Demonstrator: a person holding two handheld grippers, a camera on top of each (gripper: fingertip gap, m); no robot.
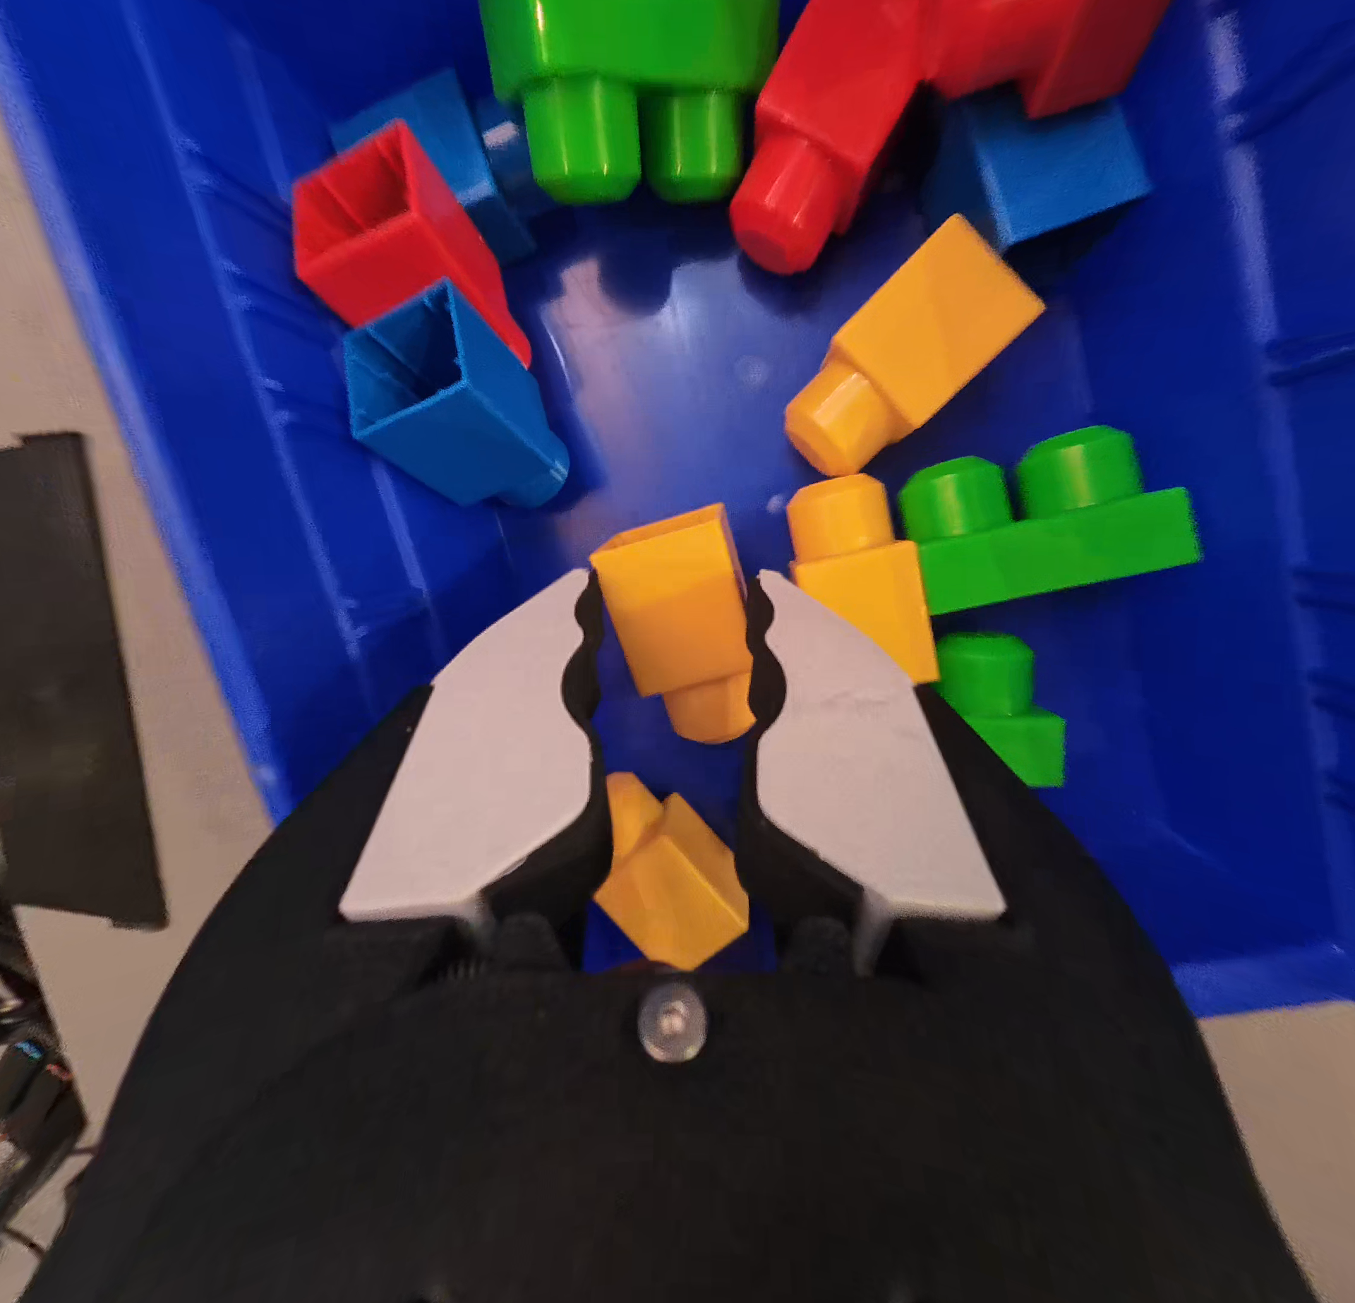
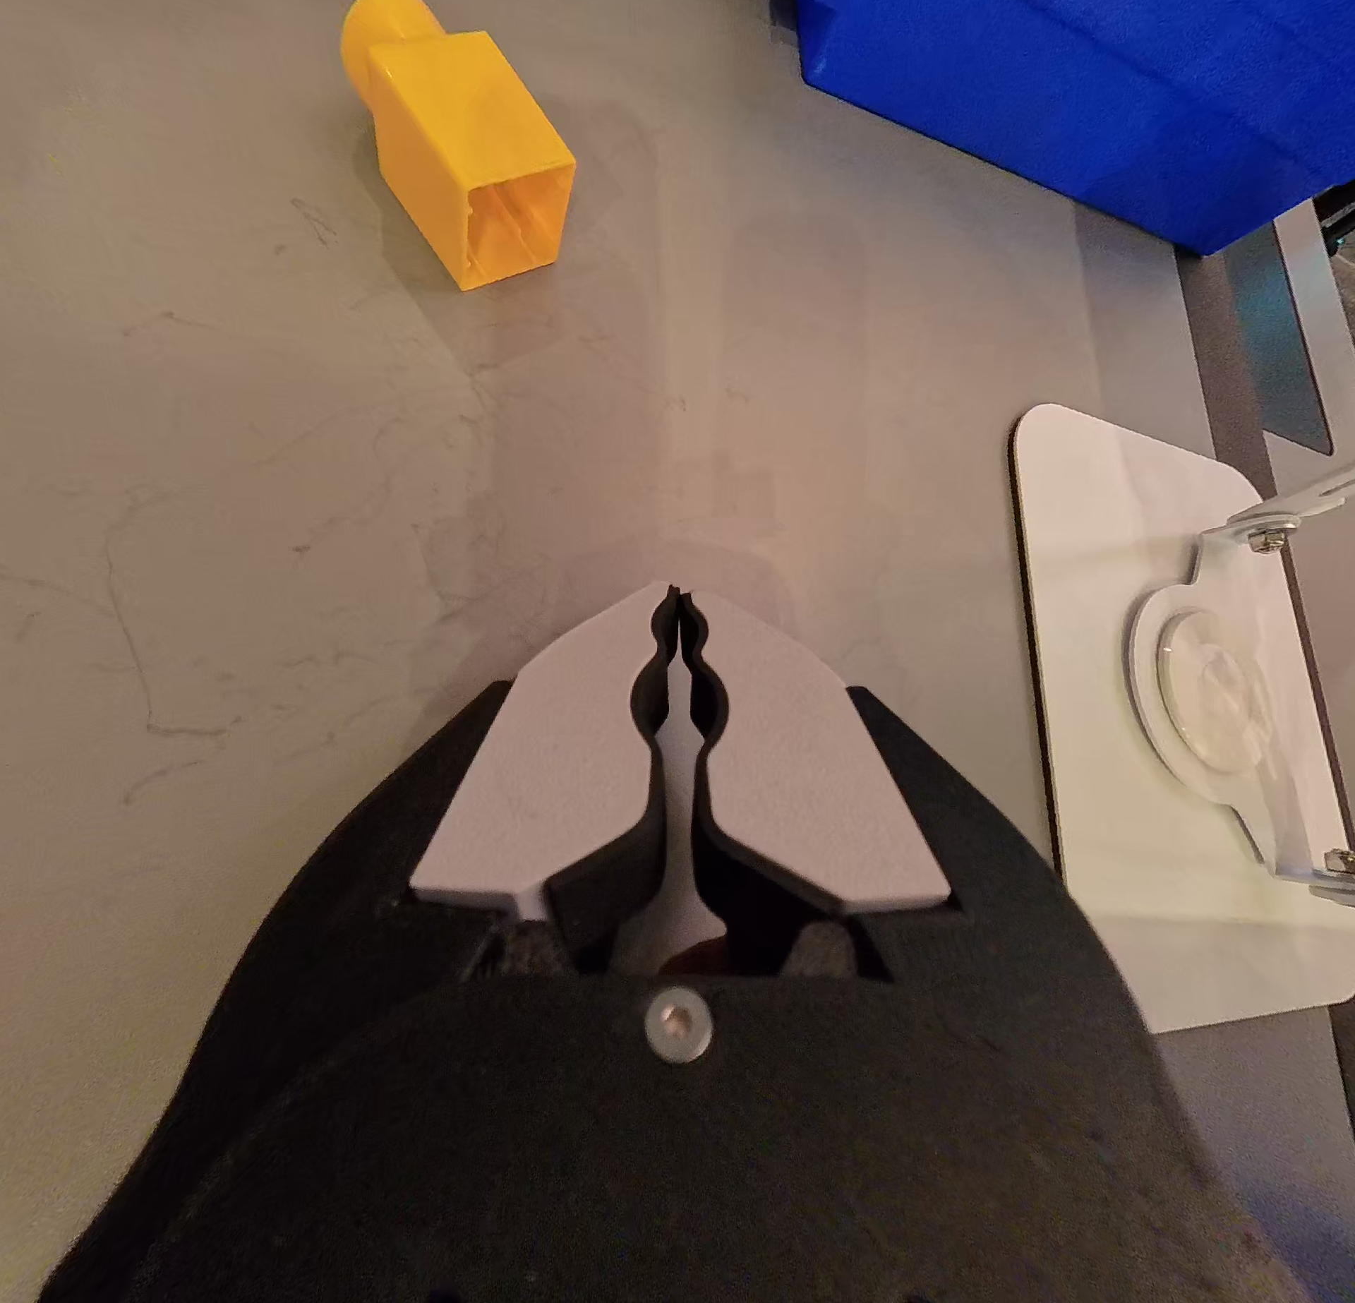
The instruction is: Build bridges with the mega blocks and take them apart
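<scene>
Inside the blue bin (image 1: 183, 358), the left tongs (image 1: 674, 586) pinch a yellow single-stud block (image 1: 674, 608), both black pads pressed on its sides, stud pointing back toward the camera, hollow end forward. Another yellow block (image 1: 671, 879) lies below, between the finger bases. Loose in the bin: two more yellow singles (image 1: 931, 344) (image 1: 865, 571), green two-stud block (image 1: 1056, 527) just right of them, another green piece (image 1: 997, 703) partly hidden by the right finger, big green block (image 1: 623, 43) at the far end, red blocks (image 1: 828, 124) (image 1: 388, 234), blue blocks (image 1: 447, 395) (image 1: 1041, 168).

On the grey counter (image 2: 220, 534), the right tongs (image 2: 676, 593) are pressed together, nothing between them. One yellow block (image 2: 469, 153) lies on its side well ahead-left, open end toward the camera. Bin corner at upper right; white plate with clear bracket (image 2: 1136, 681) at right.
</scene>
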